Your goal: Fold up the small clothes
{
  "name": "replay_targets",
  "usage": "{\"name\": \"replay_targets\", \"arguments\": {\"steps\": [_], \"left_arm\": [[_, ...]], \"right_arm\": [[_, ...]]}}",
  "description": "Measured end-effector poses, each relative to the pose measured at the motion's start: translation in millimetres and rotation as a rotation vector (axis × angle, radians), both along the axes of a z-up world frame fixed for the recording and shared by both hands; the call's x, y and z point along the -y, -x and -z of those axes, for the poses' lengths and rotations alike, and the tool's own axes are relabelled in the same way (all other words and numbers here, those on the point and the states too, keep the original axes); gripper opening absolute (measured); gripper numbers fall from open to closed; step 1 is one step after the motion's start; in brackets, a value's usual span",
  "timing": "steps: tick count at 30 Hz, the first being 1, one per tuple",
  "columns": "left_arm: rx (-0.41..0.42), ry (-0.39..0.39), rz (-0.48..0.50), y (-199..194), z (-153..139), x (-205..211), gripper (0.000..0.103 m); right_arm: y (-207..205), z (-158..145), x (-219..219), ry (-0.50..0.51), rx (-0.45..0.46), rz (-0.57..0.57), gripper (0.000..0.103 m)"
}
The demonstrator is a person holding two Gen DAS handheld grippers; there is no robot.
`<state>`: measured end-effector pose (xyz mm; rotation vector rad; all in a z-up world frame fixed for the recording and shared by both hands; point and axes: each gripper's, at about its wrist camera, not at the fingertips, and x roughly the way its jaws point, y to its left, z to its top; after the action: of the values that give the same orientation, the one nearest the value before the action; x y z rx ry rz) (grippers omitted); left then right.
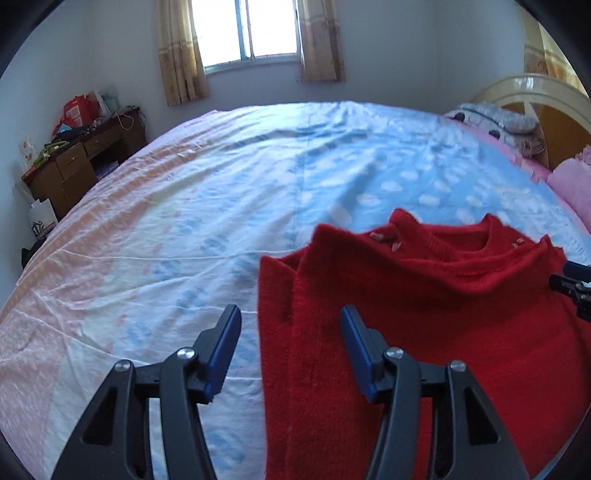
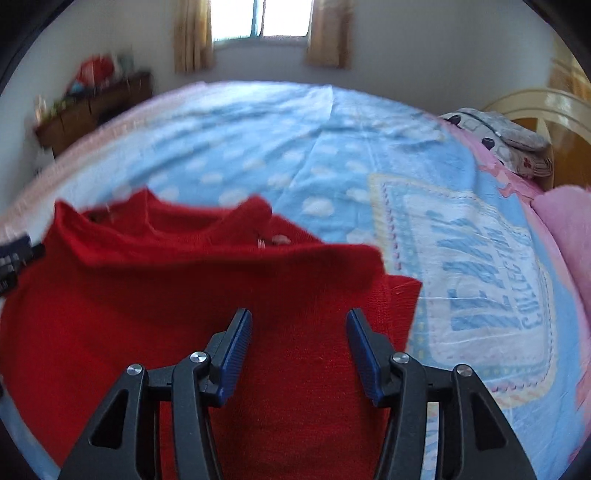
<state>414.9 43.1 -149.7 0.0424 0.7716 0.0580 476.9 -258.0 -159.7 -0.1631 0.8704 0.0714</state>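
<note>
A bed (image 1: 166, 221) fills both views, spread with a sheet that is pink along its left side and blue with white spots toward the headboard (image 1: 532, 99). A printed panel with large blue letters (image 2: 480, 277) lies on the sheet at the right side of the bed.

A red sweater (image 1: 424, 314) lies on the bed toward the near edge, collar pointing at the far edge under the window (image 1: 251, 29). Both of its sides are folded inward, so a doubled layer runs along the left edge and another along the right edge (image 2: 399, 295). Small pale decorations sit near the collar.

A wooden desk (image 1: 81, 162) stands by the wall beyond the bed's left side, cluttered on top. Pillows (image 1: 495, 122) rest at the headboard end.

The left gripper (image 1: 290, 332) hangs over the sweater's left folded edge, jaws about half apart, with nothing pinched; one finger is over the sheet, the other over the red knit. The right gripper (image 2: 299, 339) hangs over the sweater's right part, jaws likewise about half apart and holding nothing. Whether the pads touch the fabric I cannot tell.
</note>
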Motion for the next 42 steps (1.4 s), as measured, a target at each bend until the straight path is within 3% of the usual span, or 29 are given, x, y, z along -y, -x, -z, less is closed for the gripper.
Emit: {"name": "replay_targets", "arguments": {"steps": [6,15,19,21,24,28,30,31,34,38,42], "left_arm": [[-0.065,-0.042,-0.068,-23,12,-4,0.064],[-0.041,-0.089,-0.097,-16,9,1,0.069],[0.028,0.059,-0.093,21,-14,-11,0.069],[0.06,0.07,-0.061,44,-22,-9,0.07],[0.098,0.036,-0.015,71,-23,3,0.082],[0.034,-0.008,0.014,69,0,18,0.082],[-0.018,-0.021,-0.006,63,14,18,0.084],[-0.03,0.002,-0.007,61,15,14,0.086],[-0.025,0.033,-0.044,58,11,5,0.091],[-0.044,0.098,-0.047,60,12,-3,0.092],[-0.012,0.097,-0.058,81,7,-12,0.091]], "right_arm": [[-29,11,22,-0.075,-0.061,0.111,0.058],[-32,13,24,-0.092,-0.034,0.111,0.063],[7,-18,38,-0.184,0.077,0.099,0.063],[32,-33,44,-0.205,0.131,0.101,0.063],[72,-43,39,-0.207,0.151,0.035,0.064],[104,-19,14,-0.146,0.067,-0.114,0.064],[107,3,14,-0.086,0.026,-0.096,0.064],[108,9,21,-0.112,0.025,-0.083,0.064],[112,9,38,-0.218,0.043,-0.049,0.064],[125,13,27,-0.125,0.086,-0.073,0.064],[126,9,31,-0.145,0.076,-0.062,0.064]]}}
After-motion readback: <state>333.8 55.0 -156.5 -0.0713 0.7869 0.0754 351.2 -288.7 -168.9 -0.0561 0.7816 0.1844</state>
